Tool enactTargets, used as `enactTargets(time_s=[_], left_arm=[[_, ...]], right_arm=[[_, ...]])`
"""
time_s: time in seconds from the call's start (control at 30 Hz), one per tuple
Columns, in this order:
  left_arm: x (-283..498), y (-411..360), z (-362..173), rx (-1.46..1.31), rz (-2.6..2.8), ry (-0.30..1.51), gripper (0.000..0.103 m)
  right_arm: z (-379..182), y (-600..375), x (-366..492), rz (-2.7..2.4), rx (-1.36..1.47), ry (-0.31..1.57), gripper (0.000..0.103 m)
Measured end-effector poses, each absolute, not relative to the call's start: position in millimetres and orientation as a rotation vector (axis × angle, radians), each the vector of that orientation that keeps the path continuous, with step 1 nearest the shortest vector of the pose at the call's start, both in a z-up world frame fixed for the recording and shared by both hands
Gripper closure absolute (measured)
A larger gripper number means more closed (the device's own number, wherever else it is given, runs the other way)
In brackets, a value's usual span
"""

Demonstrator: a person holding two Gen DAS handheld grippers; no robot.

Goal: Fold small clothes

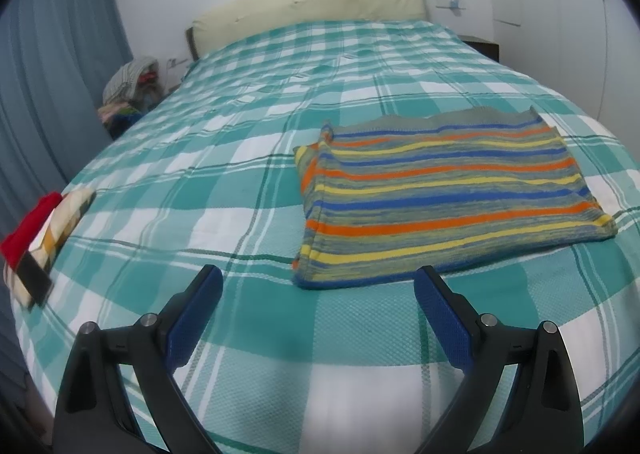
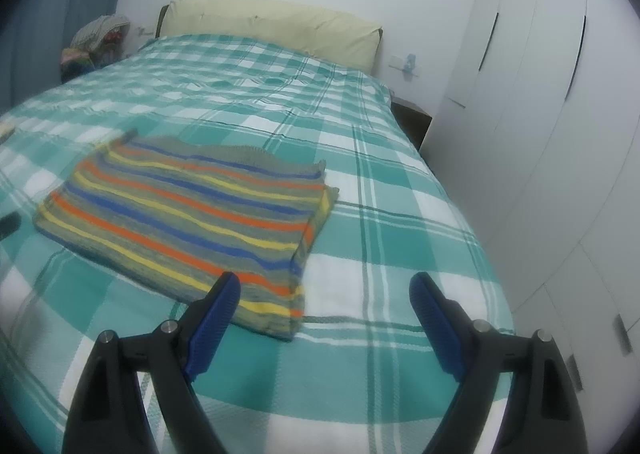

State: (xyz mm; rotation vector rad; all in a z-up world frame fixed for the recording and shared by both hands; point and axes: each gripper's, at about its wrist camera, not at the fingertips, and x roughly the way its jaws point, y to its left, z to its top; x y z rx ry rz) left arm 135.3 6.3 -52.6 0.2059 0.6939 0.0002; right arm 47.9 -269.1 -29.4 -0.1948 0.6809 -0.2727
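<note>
Striped knit garment (image 1: 448,193) lying flat, already doubled into a rough rectangle, on the checked bedspread (image 1: 240,133) toward the foot of the bed, well short of the cream headboard (image 1: 312,9). The left tongs (image 1: 318,318) hover just off the garment's near edge, at its left corner, spread wide and holding nothing. The right tongs (image 2: 324,318) hover off the same edge at the garment's right corner, likewise wide and empty; their left fingertip (image 2: 228,286) overlaps the knit in the right wrist view, though contact cannot be judged. The knit looks soft, light and limp, with stacked layers showing along both side edges; it will likely sag and stretch if lifted by one point. A sound hold is probably both near corners, pinching all layers together. Other folded clothes (image 1: 36,242) lie well left of the garment, at the bed's edge.
</note>
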Motion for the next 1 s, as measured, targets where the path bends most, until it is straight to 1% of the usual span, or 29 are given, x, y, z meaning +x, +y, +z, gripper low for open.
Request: enactTargets(time_s=[1.0], left_arm=[[132.7,-2.8,-55.0,0.242,-0.015,0.699,0.006]], right_arm=[[-33.0,-264.9,40.6,-0.282,-0.204,0.688,0.017]])
